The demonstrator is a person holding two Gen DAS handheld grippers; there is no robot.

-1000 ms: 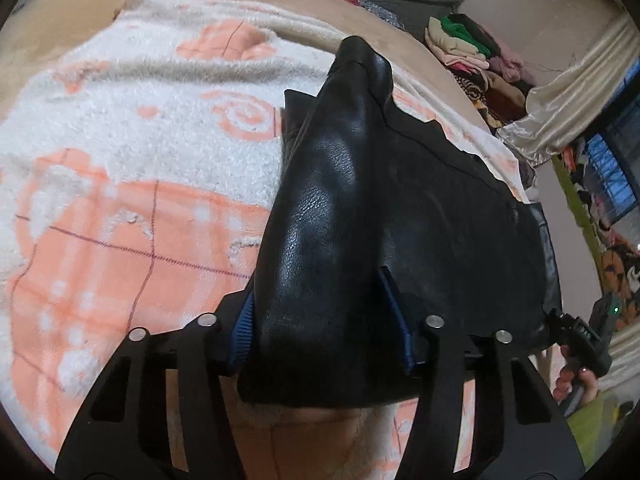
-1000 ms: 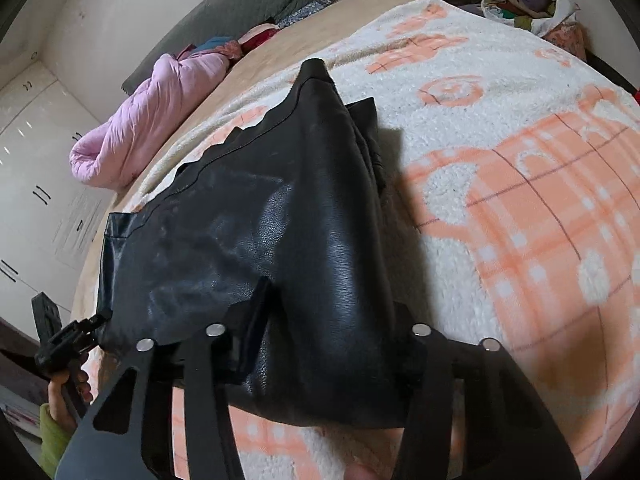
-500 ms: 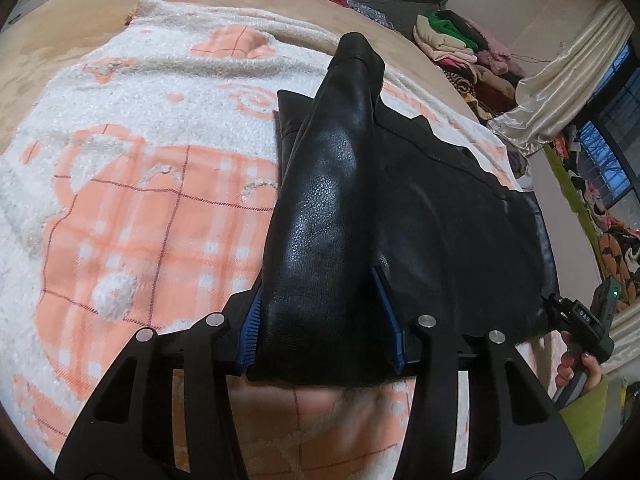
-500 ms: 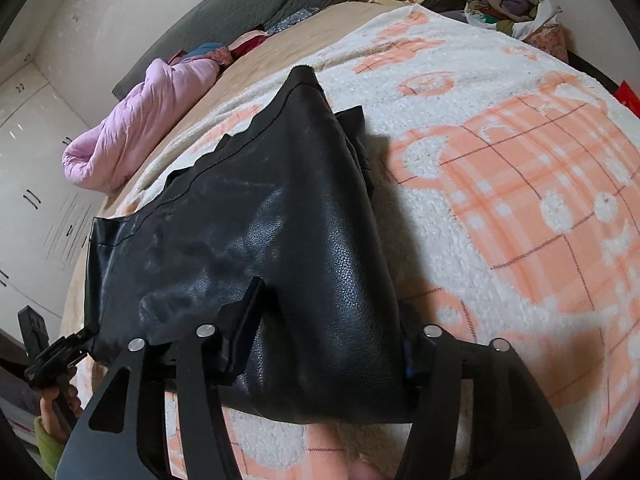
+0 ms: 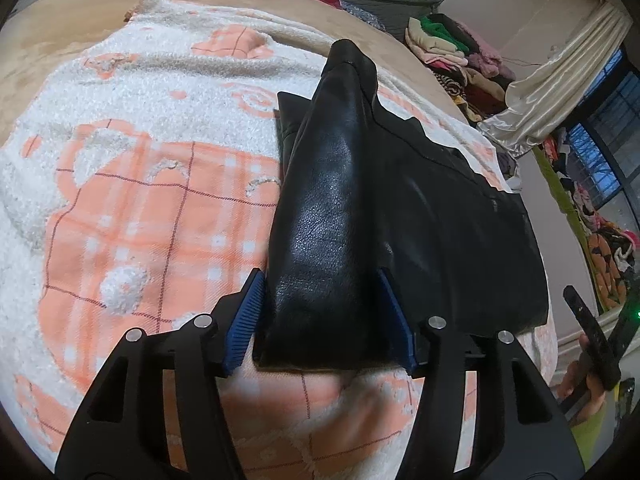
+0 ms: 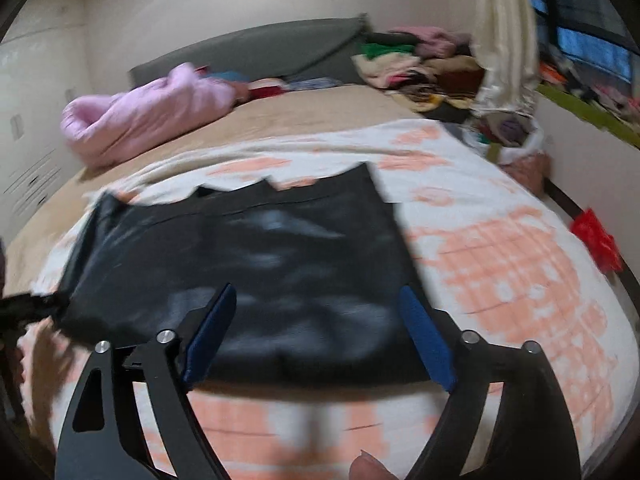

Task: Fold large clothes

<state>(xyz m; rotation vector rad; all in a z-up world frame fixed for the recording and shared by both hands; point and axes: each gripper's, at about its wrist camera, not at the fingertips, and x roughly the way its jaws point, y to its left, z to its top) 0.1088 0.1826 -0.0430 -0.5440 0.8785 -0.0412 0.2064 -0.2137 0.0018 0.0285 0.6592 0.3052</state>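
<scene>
left tongs [image 5: 319, 276]: just opening, blue pads loose on both sides of a standing-up fold of the black leather garment [image 5: 420, 220], not squeezing it. to the right, rest of the garment flat on the fluffy orange and white blanket [image 5: 140, 200] on the bed [image 5: 60, 60], near the front side. further right, right tongs [image 6: 317, 289]: just opening too, spread wide, nothing in them, up above the garment's front edge. very blurry picture there.

what could go wrong:
- standing fold stiff and shiny, so likely to flop back open or lean over when fully let go. then a crooked fold.
- slippery leather, so easy to slide over itself with a push from one side only.
- soft fluffy blanket, so easy to catch on a low pad and drag along, with the garment bunching up on top.
- only one pair of tongs at the garment now, so maybe a twist in it with a pull from that corner alone.

around, left to right:
- puffy pink coat [image 6: 140, 120] at the far left of the bed, well apart from the garment.
- grey headboard [image 6: 256, 52] behind.
- big messy pile of clothes [image 5: 448, 48] at the far right corner.
- shiny cream curtain [image 5: 552, 92] by the window.
- something small and red [image 6: 596, 244] past the right side of the bed.

nothing lying on the garment, nothing in the way of the next fold.
</scene>
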